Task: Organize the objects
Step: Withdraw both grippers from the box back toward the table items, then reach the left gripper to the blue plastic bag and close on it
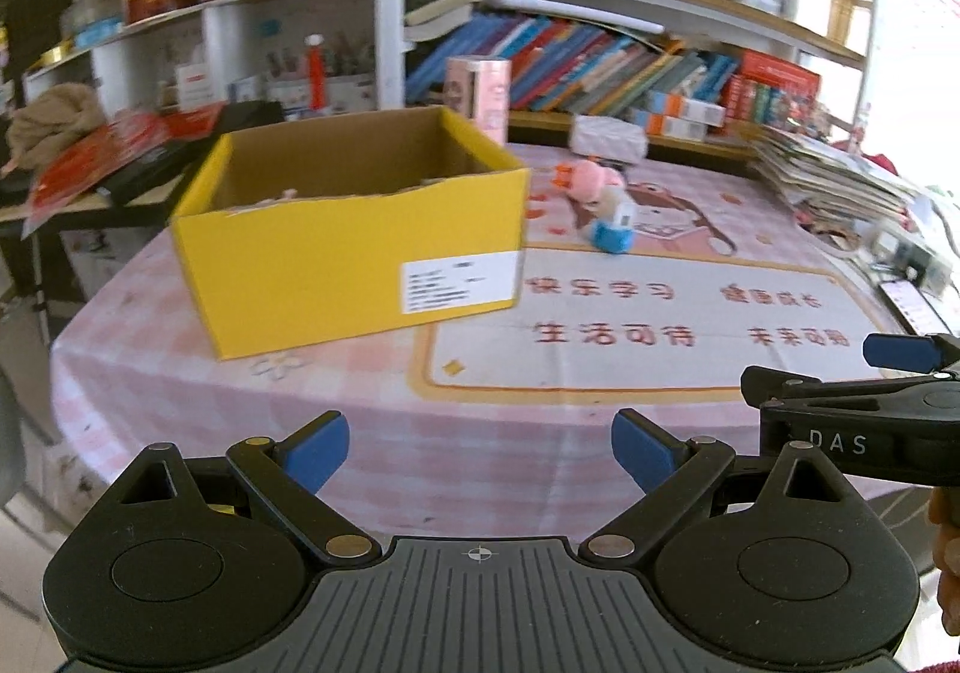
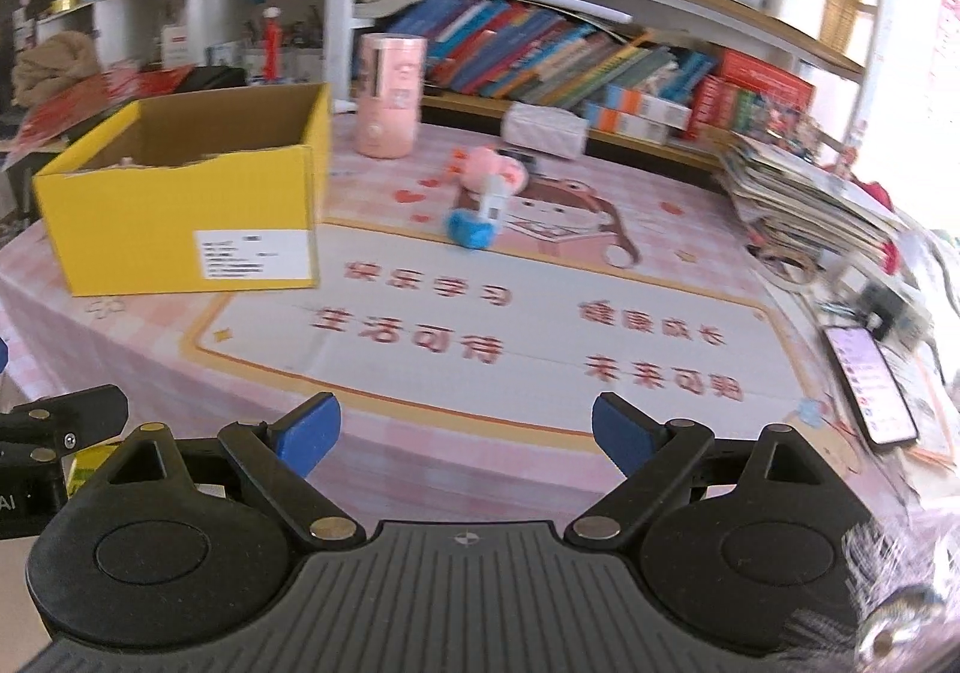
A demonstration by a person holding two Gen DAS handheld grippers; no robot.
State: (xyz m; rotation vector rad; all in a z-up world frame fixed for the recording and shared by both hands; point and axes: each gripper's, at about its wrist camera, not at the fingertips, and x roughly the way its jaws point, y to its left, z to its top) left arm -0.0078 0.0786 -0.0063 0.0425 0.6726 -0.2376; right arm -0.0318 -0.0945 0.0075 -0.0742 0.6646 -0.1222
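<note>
1. We hold both grippers back over the near edge of the desk (image 2: pixel 420 451), which is covered by a pink checked cloth, and neither one carries anything. The left gripper (image 1: pixel 480 460) has its blue pads spread wide with only cloth showing between them. The right gripper (image 2: pixel 465 436) also stands apart and empty.
2. The yellow cardboard box (image 1: pixel 336 253) sits open on the left part of the desk. Over its torn front rim we glimpse some pale bits inside, so we judge that a few things may already be stowed, though we cannot tell what they are.
3. Still loose on the desk, well apart from us and to the right of the box, lie a pink plush toy (image 2: pixel 492 169) and, touching or just beside it, a small blue-and-white thing (image 2: pixel 477 226) too blurred to name.
4. A pink cylinder (image 2: pixel 390 94) stands upright just behind the box's far right corner, and a pale padded pouch (image 2: pixel 543 130) lies near the shelf edge. Whether these belong in the box we cannot tell.
5. A phone (image 2: pixel 870 385) lies at the right edge, beside a stack of magazines (image 2: pixel 804 199); we read these as bystanders.
6. Our judgement: the task is partway at best. The toy cluster is the plain next target, and no reach toward it has landed yet.
</note>
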